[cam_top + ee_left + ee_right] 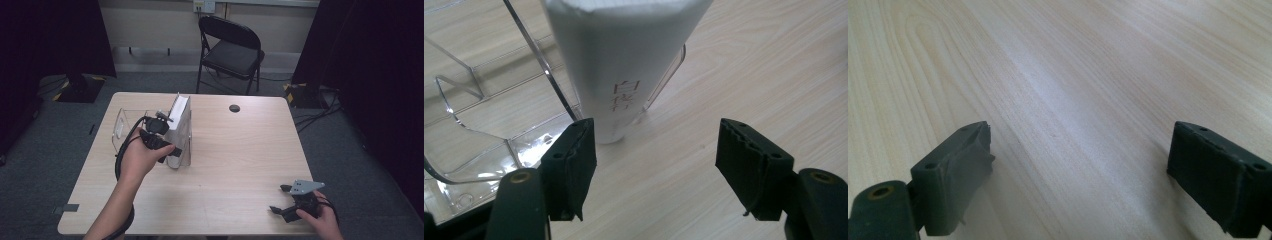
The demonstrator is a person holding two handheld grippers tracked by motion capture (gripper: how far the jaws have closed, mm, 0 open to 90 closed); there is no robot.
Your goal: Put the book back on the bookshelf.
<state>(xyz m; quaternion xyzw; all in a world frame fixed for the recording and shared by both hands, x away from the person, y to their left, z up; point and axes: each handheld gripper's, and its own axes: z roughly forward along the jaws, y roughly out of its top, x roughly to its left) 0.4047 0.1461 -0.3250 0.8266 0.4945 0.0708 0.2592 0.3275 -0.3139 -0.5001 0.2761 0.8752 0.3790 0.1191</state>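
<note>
A white book (179,122) stands upright at the right end of a clear plastic rack (122,125) on the left half of the wooden table (235,150). My left gripper (167,135) is held against the near side of the book and rack. In the left gripper view the book's spine (624,65) bears red characters and rises just beyond the tips. The left gripper (656,150) is open, with bare table between its jaws, and the rack (484,125) lies to the left. My right gripper (278,198) rests near the table's front right corner. The right gripper (1080,155) is open over bare wood.
A black folding chair (232,50) stands beyond the far edge of the table. A small dark round cap (234,108) sits in the tabletop near that edge. Cables (315,117) lie on the floor at the right, and a strip of tape (66,208) marks the front left corner.
</note>
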